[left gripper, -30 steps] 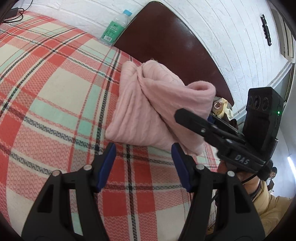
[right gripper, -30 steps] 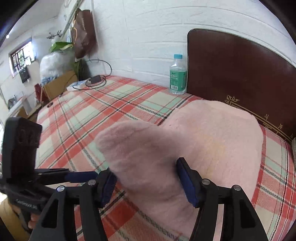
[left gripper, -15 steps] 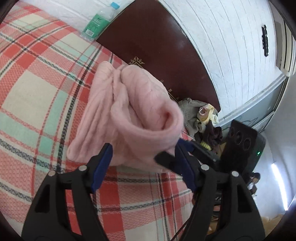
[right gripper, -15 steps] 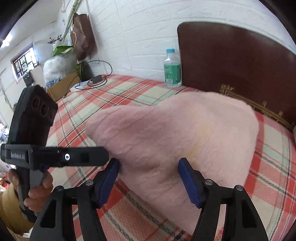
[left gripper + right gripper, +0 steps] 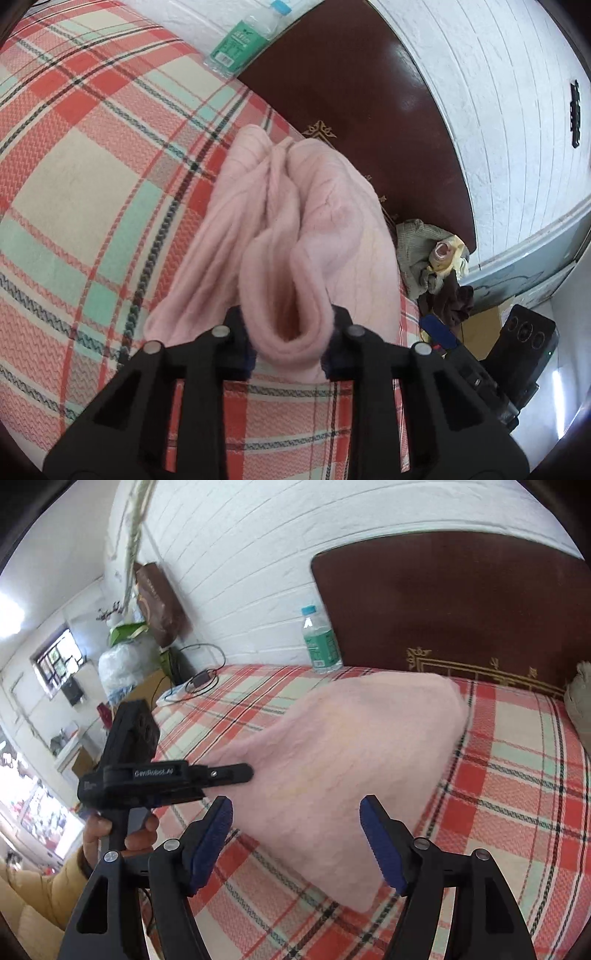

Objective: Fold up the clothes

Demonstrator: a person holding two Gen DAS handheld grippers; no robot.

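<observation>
Closed in on the rolled end of the pink sweater (image 5: 306,236) over the last second: left gripper (image 5: 290,349), earlier spread well short of the garment, now pinched onto that fold. Backed off meanwhile, the right gripper (image 5: 295,834), no longer straddling the cloth.

Lay on the plaid bedspread (image 5: 74,184), that sweater, a bunched and partly folded mound near the dark headboard (image 5: 354,96). Ran with its long axis from the headboard out toward the left gripper, the near end lifted off the bedspread into the clamp. Sat squarely ahead of the left tool, so clearly the nearer one; reached the right tool only across its broad flank, on the side away from the headboard.

Clamped on a thick loop of knit, left jaws drawn in tight against both sides of it. Stood wide apart, right jaws, blue pads (image 5: 210,840) bare, gripping nothing, with sweater fabric between them in the wrist view but no contact discernible.
</observation>
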